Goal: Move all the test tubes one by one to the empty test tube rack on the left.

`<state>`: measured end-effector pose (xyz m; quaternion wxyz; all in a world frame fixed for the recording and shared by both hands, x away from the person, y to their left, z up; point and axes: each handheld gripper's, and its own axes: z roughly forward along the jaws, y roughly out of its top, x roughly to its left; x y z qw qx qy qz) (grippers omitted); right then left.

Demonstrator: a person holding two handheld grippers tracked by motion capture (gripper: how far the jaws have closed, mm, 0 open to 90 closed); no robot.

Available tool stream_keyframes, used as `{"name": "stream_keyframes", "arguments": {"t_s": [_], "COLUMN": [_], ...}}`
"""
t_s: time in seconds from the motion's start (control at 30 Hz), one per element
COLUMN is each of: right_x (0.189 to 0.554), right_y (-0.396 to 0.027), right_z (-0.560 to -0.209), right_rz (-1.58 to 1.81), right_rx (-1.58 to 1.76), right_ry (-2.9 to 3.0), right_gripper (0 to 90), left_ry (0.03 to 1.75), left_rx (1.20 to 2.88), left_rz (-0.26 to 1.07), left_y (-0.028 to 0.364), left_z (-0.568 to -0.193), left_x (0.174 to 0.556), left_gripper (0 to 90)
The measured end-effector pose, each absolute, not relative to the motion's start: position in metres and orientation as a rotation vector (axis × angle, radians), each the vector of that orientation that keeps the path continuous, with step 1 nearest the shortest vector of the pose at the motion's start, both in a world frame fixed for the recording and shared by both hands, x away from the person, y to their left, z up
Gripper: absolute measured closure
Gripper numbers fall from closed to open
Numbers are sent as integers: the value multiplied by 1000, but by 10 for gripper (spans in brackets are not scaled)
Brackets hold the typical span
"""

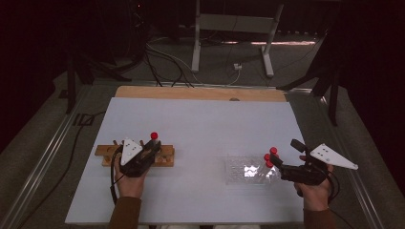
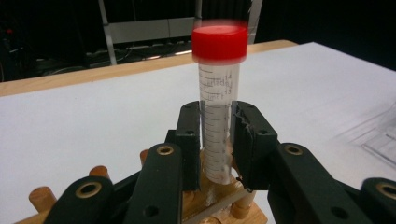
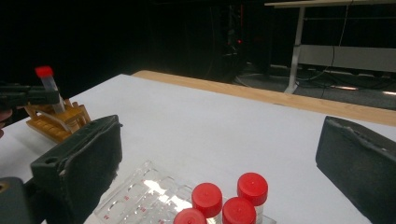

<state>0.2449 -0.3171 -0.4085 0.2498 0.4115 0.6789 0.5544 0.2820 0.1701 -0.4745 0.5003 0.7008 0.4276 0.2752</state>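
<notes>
The left hand-held gripper (image 2: 217, 140) is clenched on a tube (image 2: 217, 126), its black, matte, blocky pads pressing the clear plastic wall from both sides. The tube stands upright with its round foot in a wooden rack (image 2: 224, 205) of pale dowels and slats; it carries a smooth red screw cap (image 2: 219, 43) and a printed black scale on which "13" and "14" can be read near the top. The right hand-held gripper (image 3: 219, 154) is released, its two rough, foam-like pads standing wide apart over four more red-capped tubes (image 3: 252, 186). These stand together at one end of a clear, glossy plastic tray (image 3: 135, 196) with moulded wells and small red marks too small to read. Rack and tray sit well apart on the flat white desk (image 1: 200, 124), which has a bare wooden strip along its far edge.
</notes>
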Motion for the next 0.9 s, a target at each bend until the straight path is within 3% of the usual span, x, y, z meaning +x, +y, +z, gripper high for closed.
{"name": "stream_keyframes", "arguments": {"t_s": [0.43, 0.53, 0.57, 0.6, 0.63, 0.7, 0.9], "right_x": [244, 244, 244, 244, 244, 244, 244], "right_y": [-319, -319, -320, -320, -320, -321, -323], "right_z": [-409, -409, -409, -409, -409, -410, -412], "right_rz": [1511, 1505, 1503, 1503, 1505, 1500, 1481], "right_rx": [1121, 1122, 1121, 1121, 1122, 1123, 1128], "right_ry": [1845, 1845, 1844, 1844, 1841, 1841, 1852], "right_gripper": [0, 0, 0, 0, 0, 0, 1], "left_ry": [1047, 1053, 1056, 1059, 1063, 1067, 1046], "left_rx": [1722, 1719, 1715, 1710, 1706, 1693, 1651], "left_rz": [660, 650, 640, 630, 619, 611, 571], "left_y": [169, 169, 170, 171, 172, 174, 178], "left_z": [-480, -480, -480, -480, -480, -479, -471], "left_x": [280, 280, 279, 279, 278, 277, 270], "left_gripper": [718, 666, 601, 601, 532, 486, 408]}}
